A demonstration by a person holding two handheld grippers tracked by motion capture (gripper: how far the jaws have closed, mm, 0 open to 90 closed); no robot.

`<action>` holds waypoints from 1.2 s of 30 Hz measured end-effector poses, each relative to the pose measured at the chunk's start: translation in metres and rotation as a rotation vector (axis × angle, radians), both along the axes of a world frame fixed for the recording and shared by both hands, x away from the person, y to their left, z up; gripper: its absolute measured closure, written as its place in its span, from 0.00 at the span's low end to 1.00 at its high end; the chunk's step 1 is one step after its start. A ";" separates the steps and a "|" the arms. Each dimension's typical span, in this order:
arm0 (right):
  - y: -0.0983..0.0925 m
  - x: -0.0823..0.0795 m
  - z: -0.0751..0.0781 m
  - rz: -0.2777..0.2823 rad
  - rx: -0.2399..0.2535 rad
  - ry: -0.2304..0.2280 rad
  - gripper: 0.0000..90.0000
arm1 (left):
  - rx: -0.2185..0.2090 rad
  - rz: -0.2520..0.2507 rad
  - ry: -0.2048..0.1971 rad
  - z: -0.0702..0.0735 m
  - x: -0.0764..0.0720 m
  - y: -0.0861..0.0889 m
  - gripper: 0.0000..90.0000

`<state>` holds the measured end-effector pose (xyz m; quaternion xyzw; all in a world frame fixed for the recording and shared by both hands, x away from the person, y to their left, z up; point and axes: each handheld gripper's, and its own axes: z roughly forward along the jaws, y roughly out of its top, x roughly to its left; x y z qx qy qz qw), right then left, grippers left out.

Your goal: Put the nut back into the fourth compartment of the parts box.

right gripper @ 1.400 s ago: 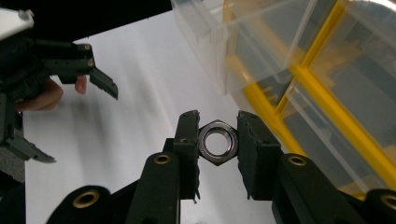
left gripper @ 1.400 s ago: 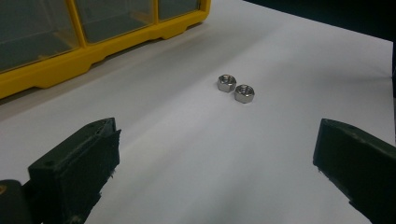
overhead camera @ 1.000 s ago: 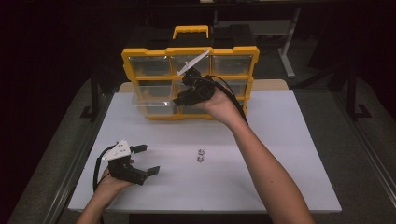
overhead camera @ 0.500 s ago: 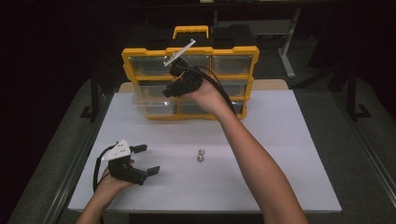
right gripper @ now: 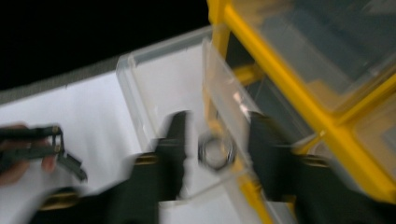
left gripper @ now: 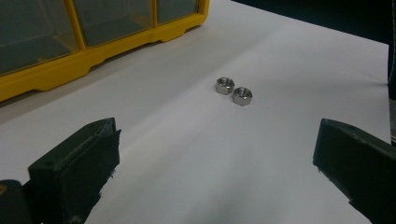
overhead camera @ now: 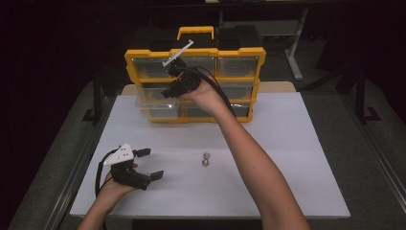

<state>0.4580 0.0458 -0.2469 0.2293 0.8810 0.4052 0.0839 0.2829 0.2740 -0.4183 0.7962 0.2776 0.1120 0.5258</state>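
A yellow organiser case point(overhead camera: 194, 52) stands upright at the back of the white table point(overhead camera: 297, 158). One clear drawer point(overhead camera: 152, 109) is pulled out at its lower left. My right gripper point(overhead camera: 168, 92) hovers just above that drawer. In the blurred right gripper view, its jaws point(right gripper: 217, 126) stand close together with a steel nut point(right gripper: 215, 150) between them, over the drawer point(right gripper: 154, 88). Two more nuts point(overhead camera: 206, 159) lie side by side mid-table, also in the left gripper view point(left gripper: 233, 91). My left gripper point(overhead camera: 153, 164) rests open near the front left, holding nothing point(left gripper: 215, 135).
The case's closed clear drawers point(overhead camera: 239, 67) and yellow frame point(right gripper: 336, 126) rise right behind the open drawer. A black cable point(overhead camera: 225, 98) trails from the right gripper along the forearm. Dark floor and table legs surround the table.
My right gripper has swung left across the front of the case and lowered toward the pulled-out drawer. The left gripper and the two loose nuts have stayed put.
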 end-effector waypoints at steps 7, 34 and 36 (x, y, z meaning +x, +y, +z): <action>-0.009 -0.002 0.002 -0.029 0.008 -0.014 0.37 | 0.003 0.001 0.000 0.000 0.000 0.000 0.00; -0.069 -0.032 -0.034 -0.009 0.020 -0.034 0.31 | 0.024 -0.015 -0.006 -0.001 0.001 -0.001 0.00; -0.072 -0.035 -0.038 -0.011 0.027 -0.029 0.31 | 0.019 -0.012 -0.004 -0.001 0.001 -0.001 0.00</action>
